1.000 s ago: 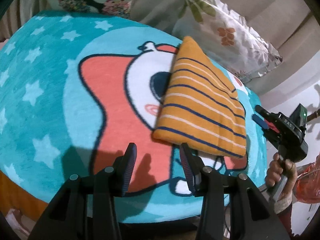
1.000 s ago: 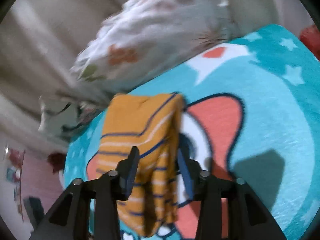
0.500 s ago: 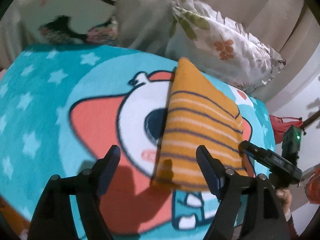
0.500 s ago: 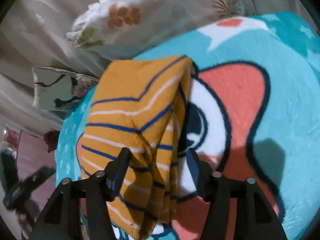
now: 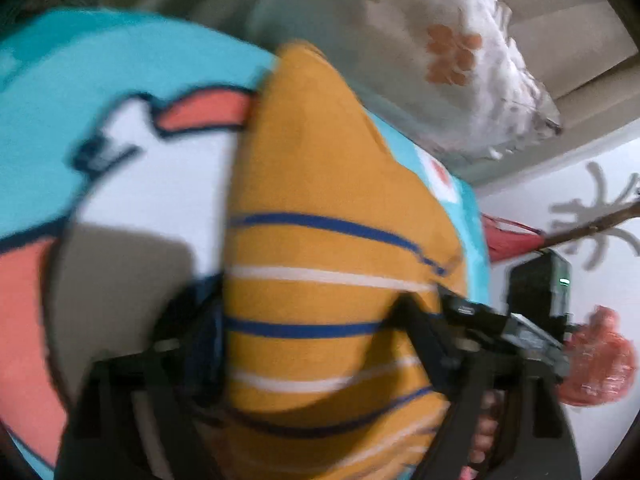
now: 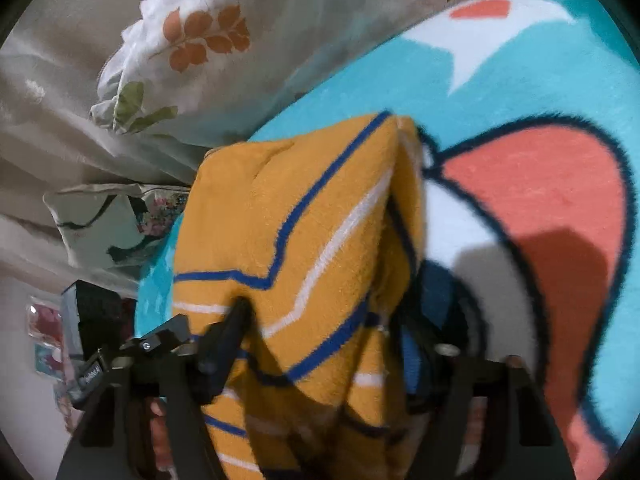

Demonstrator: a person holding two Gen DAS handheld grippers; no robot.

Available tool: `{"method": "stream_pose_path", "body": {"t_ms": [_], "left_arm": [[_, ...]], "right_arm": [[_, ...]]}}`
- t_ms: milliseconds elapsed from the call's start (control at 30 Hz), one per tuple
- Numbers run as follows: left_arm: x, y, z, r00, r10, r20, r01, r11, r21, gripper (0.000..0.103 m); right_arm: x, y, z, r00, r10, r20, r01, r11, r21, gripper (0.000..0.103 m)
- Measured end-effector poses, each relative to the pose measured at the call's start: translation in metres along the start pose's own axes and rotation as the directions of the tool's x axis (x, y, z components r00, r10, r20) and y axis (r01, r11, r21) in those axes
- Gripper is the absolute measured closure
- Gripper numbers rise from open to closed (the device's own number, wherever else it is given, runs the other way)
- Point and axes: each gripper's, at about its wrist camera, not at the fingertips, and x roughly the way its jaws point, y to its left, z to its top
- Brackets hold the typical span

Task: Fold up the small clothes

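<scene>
L gripper (image 5: 304,320): jaws spread wide either side of the folded mustard-orange knit garment w/ navy and white stripes (image 5: 320,208), not pinched yet. R gripper (image 6: 324,344): also spread wide, straddling the same garment's thick folded edge (image 6: 304,240); cloth sits between the fingers, but whether they're touching it is unclear. Garment lies on the teal fleece blanket w/ coral-and-white cartoon print (image 5: 48,80), near its far edge.

To do it well, prob: close on all layers together, both sides level, carry the fold over w/o dragging the blanket.

Count: 1 garment, 2 grippers, 1 blanket, 2 pillows – white leaf-print pillow (image 6: 208,40), small floral cushion (image 6: 108,224).
</scene>
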Motion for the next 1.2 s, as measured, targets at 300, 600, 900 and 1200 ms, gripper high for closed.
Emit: {"method": "stream_pose_path", "body": {"t_ms": [300,600,900,1200], "left_arm": [[-0.078,-0.033,-0.024,0.995,0.058,0.075,-0.067,0.989,0.130,0.041],[-0.122,0.007,-0.065,0.935,0.302,0.187,-0.318,0.946,0.062,0.034],[-0.182,0.032,-0.090,0.867,0.362,0.342,-0.367,0.929,-0.054,0.028],[-0.217,0.023,-0.116,0.756,0.459,0.466,-0.517,0.856,-0.003,0.021]], "right_arm": [[-0.026,0.055,-0.020,0.990,0.134,0.033,-0.131,0.989,-0.072,0.056],[-0.054,0.054,-0.039,0.975,-0.106,0.195,0.113,0.993,-0.025,0.048],[-0.035,0.145,-0.077,0.967,-0.167,0.191,0.223,0.916,-0.332,0.042],[0.009,0.137,-0.075,0.918,-0.370,0.143,0.396,0.875,-0.279,0.041]]}}
